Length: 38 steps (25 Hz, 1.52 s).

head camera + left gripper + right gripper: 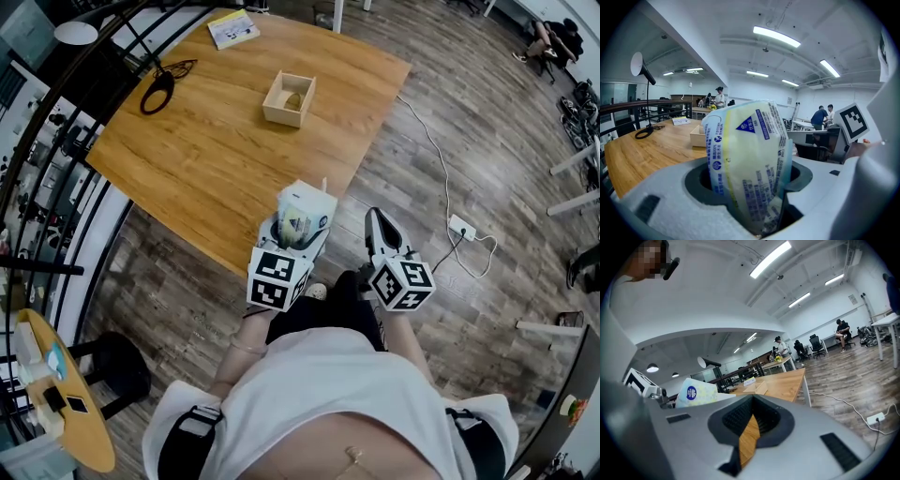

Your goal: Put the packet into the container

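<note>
In the head view my left gripper (302, 214) is shut on a white and yellow packet (300, 223) with blue print, held upright just off the table's near corner. The left gripper view has the packet (750, 154) standing pinched between the jaws of the left gripper (747, 183). The container, a small open wooden box (289, 98), sits on the wooden table (206, 159) well ahead of both grippers; it also shows as the box (697, 136) and the box (757, 389). My right gripper (380, 227) hangs beside the left one. The jaws of the right gripper (751, 423) are shut with nothing in them.
A black cable coil (159, 92) and a booklet (232, 28) lie at the table's far side, near a lamp (75, 33). A power strip (461, 228) with a cord is on the floor at right. A round side table (56, 403) and a stool (117, 367) stand at lower left.
</note>
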Each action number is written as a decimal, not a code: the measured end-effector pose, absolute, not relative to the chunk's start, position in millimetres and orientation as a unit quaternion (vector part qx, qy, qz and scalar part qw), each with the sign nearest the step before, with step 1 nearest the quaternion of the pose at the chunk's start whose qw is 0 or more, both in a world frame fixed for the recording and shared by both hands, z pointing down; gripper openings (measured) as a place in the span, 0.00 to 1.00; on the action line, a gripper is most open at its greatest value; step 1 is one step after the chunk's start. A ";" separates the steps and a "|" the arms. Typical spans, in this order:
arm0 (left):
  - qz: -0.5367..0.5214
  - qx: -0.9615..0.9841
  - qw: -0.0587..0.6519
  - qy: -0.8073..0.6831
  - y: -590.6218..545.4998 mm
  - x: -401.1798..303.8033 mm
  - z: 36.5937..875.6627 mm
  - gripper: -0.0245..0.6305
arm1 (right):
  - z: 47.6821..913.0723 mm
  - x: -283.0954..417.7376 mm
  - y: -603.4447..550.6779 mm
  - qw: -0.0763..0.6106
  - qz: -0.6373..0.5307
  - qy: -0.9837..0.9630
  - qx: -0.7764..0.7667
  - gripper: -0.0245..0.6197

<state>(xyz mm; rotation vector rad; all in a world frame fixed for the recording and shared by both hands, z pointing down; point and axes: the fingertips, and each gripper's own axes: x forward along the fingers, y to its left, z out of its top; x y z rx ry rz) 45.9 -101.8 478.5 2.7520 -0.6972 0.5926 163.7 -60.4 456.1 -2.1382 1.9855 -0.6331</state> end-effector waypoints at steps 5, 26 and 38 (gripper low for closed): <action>0.202 0.941 0.128 -0.239 -99.9 47.5 480.8 0.51 | 456.9 167.9 -64.8 0.076 -0.210 0.662 -0.716 0.05; 0.192 0.922 0.147 -0.303 -148.4 77.8 478.4 0.51 | 451.1 201.3 -159.7 0.058 -0.210 0.719 -0.660 0.05; 0.190 0.891 0.172 -0.376 -199.1 104.8 475.7 0.51 | 437.8 235.5 -250.8 0.040 -0.202 0.769 -0.606 0.05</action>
